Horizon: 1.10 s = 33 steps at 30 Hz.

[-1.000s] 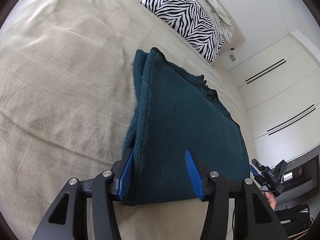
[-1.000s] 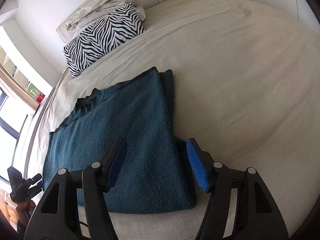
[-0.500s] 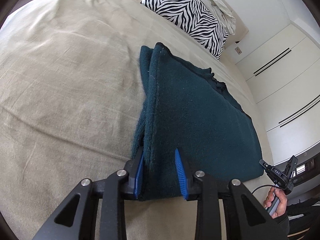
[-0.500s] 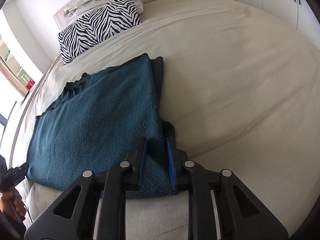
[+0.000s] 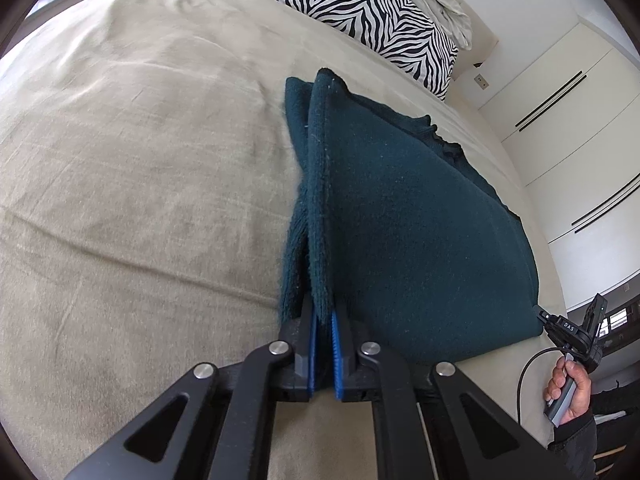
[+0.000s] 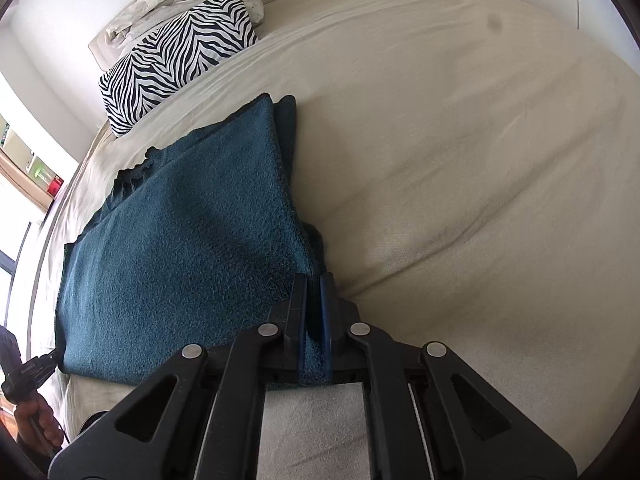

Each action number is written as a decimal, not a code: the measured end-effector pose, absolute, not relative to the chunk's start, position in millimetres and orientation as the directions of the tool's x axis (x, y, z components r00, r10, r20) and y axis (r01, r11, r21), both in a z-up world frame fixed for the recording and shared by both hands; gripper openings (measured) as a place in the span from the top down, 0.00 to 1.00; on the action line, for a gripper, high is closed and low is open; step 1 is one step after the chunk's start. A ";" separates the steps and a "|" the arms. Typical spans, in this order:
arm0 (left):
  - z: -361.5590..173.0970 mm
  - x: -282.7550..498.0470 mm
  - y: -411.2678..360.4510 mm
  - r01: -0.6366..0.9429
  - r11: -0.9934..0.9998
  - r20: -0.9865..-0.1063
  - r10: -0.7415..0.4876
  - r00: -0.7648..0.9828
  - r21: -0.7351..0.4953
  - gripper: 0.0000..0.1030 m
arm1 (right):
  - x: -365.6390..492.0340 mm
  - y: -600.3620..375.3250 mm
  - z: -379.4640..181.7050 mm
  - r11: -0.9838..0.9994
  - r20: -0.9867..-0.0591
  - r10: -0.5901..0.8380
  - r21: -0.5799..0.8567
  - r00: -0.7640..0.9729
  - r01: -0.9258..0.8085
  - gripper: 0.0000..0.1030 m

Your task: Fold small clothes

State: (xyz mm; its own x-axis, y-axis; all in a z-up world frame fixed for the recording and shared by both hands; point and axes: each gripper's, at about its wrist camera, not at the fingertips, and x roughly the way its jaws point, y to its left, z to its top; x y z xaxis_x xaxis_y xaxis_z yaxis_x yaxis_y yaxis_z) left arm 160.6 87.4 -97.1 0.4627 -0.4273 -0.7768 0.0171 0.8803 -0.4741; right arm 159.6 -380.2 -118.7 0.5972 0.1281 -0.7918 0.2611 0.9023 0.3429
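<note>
Left wrist view: left gripper (image 5: 323, 322) is pinched tight on the near-left corner of the dark teal fleecy folded garment (image 5: 408, 232), which lies on the beige bedspread (image 5: 140, 180) — cloth runs forward and to the right from the jaws, long axis across toward the other hand's tool at the far corner. Right wrist view: right gripper (image 6: 314, 292) is clamped on the near-right corner of the same garment (image 6: 192, 248), cloth spreading forward and left. Zebra-print pillow (image 6: 176, 60) sits well beyond the far edge. Both arms hold the near edge, one corner each — my read: next fold carries that edge away toward the pillow side.
</note>
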 end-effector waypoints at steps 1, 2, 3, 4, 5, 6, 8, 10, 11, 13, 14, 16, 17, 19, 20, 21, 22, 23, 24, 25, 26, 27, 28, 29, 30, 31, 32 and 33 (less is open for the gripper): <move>-97.4 160.0 87.6 0.018 0.880 -0.777 -0.428 0.462 -0.474 0.92 | 160.0 -380.9 -119.8 0.900 -0.790 0.130 0.348 0.600 0.263 0.95; -98.0 159.4 87.7 0.018 0.880 -0.776 -0.429 0.462 -0.475 0.92 | 160.1 -380.7 -119.7 0.900 -0.788 0.128 0.348 0.602 0.263 0.95; -98.2 158.9 88.4 0.019 0.878 -0.774 -0.432 0.462 -0.478 0.92 | 159.6 -380.0 -119.2 0.899 -0.785 0.129 0.350 0.606 0.263 0.94; -98.3 159.2 89.5 0.016 0.874 -0.772 -0.437 0.462 -0.486 0.92 | 158.7 -379.9 -118.3 0.897 -0.783 0.131 0.355 0.608 0.264 0.93; -97.9 159.3 91.1 0.010 0.869 -0.769 -0.443 0.461 -0.495 0.92 | 157.6 -380.3 -116.4 0.894 -0.784 0.132 0.359 0.606 0.270 0.93; -95.7 158.7 92.9 0.002 0.868 -0.769 -0.440 0.464 -0.496 0.92 | 156.1 -380.6 -113.1 0.890 -0.787 0.127 0.359 0.603 0.281 0.88; -85.3 155.2 94.7 -0.010 0.884 -0.772 -0.403 0.491 -0.468 0.91 | 150.7 -380.1 -100.7 0.889 -0.784 0.090 0.341 0.614 0.306 0.76; -71.0 153.4 91.4 -0.001 0.905 -0.771 -0.361 0.526 -0.425 0.91 | 144.9 -377.3 -81.8 0.895 -0.752 0.056 0.329 0.656 0.302 0.54; -63.8 154.7 87.4 0.014 0.913 -0.765 -0.349 0.541 -0.407 0.90 | 143.6 -375.0 -70.8 0.895 -0.729 0.057 0.340 0.682 0.289 0.48; -51.9 164.5 74.2 0.057 0.926 -0.755 -0.339 0.562 -0.373 0.85 | 148.4 -366.3 -51.4 0.892 -0.677 0.094 0.383 0.730 0.240 0.41; -46.9 172.9 64.8 0.079 0.932 -0.752 -0.334 0.569 -0.355 0.84 | 156.2 -358.9 -44.0 0.890 -0.656 0.133 0.409 0.743 0.202 0.41; -40.5 194.3 43.6 0.114 0.939 -0.746 -0.329 0.579 -0.325 0.76 | 180.7 -340.7 -37.6 0.867 -0.628 0.246 0.483 0.738 0.123 0.41; -38.9 207.1 32.3 0.131 0.944 -0.743 -0.320 0.587 -0.303 0.73 | 195.9 -329.2 -37.8 0.841 -0.609 0.317 0.535 0.727 0.082 0.41; -40.2 233.4 11.1 0.151 0.958 -0.754 -0.287 0.591 -0.246 0.68 | 228.4 -304.4 -40.8 0.790 -0.573 0.429 0.613 0.699 0.018 0.41; -42.1 245.1 2.3 0.160 0.960 -0.758 -0.278 0.590 -0.228 0.68 | 245.2 -289.6 -42.9 0.770 -0.560 0.468 0.638 0.683 -0.005 0.41; -43.8 255.3 -5.7 0.167 0.965 -0.759 -0.261 0.596 -0.201 0.66 | 262.6 -274.6 -46.5 0.754 -0.555 0.502 0.656 0.664 -0.022 0.41; -46.9 264.5 -11.7 0.166 0.971 -0.761 -0.237 0.604 -0.171 0.61 | 279.0 -258.0 -51.0 0.739 -0.551 0.534 0.673 0.641 -0.036 0.41; -51.9 273.4 -15.6 0.163 0.975 -0.766 -0.218 0.605 -0.149 0.58 | 294.8 -243.2 -57.7 0.717 -0.545 0.568 0.696 0.616 -0.045 0.41; -58.7 280.5 -18.9 0.158 0.979 -0.774 -0.200 0.601 -0.130 0.57 | 308.3 -229.6 -66.7 0.690 -0.535 0.601 0.723 0.594 -0.047 0.41; -67.1 287.3 -19.7 0.151 0.981 -0.784 -0.185 0.592 -0.117 0.57 | 320.8 -214.3 -76.7 0.661 -0.526 0.632 0.749 0.569 -0.043 0.41; -77.0 293.1 -18.5 0.144 0.983 -0.795 -0.176 0.580 -0.113 0.57 | 330.7 -203.5 -86.7 0.638 -0.520 0.655 0.769 0.549 -0.033 0.41; -87.0 297.5 -16.0 0.144 0.982 -0.800 -0.182 0.571 -0.120 0.56 | 339.5 -195.2 -96.4 0.623 -0.517 0.670 0.782 0.533 -0.025 0.41; -92.5 297.9 -12.0 0.153 0.978 -0.790 -0.204 0.578 -0.140 0.56 | 346.7 -188.5 -105.6 0.621 -0.524 0.676 0.784 0.518 -0.018 0.42; -94.1 296.9 -8.9 0.163 0.974 -0.776 -0.222 0.590 -0.155 0.56 | 351.2 -185.9 -114.0 0.642 -0.548 0.660 0.767 0.514 -0.005 0.45; -94.5 295.9 -8.0 0.169 0.973 -0.772 -0.229 0.593 -0.159 0.56 | 353.9 -187.2 -120.7 0.654 -0.558 0.646 0.757 0.521 0.000 0.51; -94.7 295.1 -8.2 0.176 0.972 -0.769 -0.231 0.596 -0.155 0.56 | 355.3 -192.6 -127.1 0.639 -0.543 0.654 0.769 0.527 -0.001 0.61; -95.5 293.6 -8.6 0.181 0.972 -0.766 -0.231 0.600 -0.152 0.56 | 356.3 -200.5 -132.4 0.616 -0.522 0.667 0.788 0.532 0.001 0.68; -96.6 293.2 -8.4 0.182 0.971 -0.762 -0.233 0.604 -0.153 0.56 | 356.4 -211.5 -135.8 0.601 -0.512 0.668 0.799 0.541 0.014 0.75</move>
State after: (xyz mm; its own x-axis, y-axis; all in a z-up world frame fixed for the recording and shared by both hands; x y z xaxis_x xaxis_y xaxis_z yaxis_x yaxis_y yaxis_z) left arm 293.2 -8.4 -96.6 0.6040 -0.2332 -0.7621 0.1823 0.9713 -0.1527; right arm 356.4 -211.5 -135.8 0.5407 0.6676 -0.5117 0.0137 0.6013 0.7989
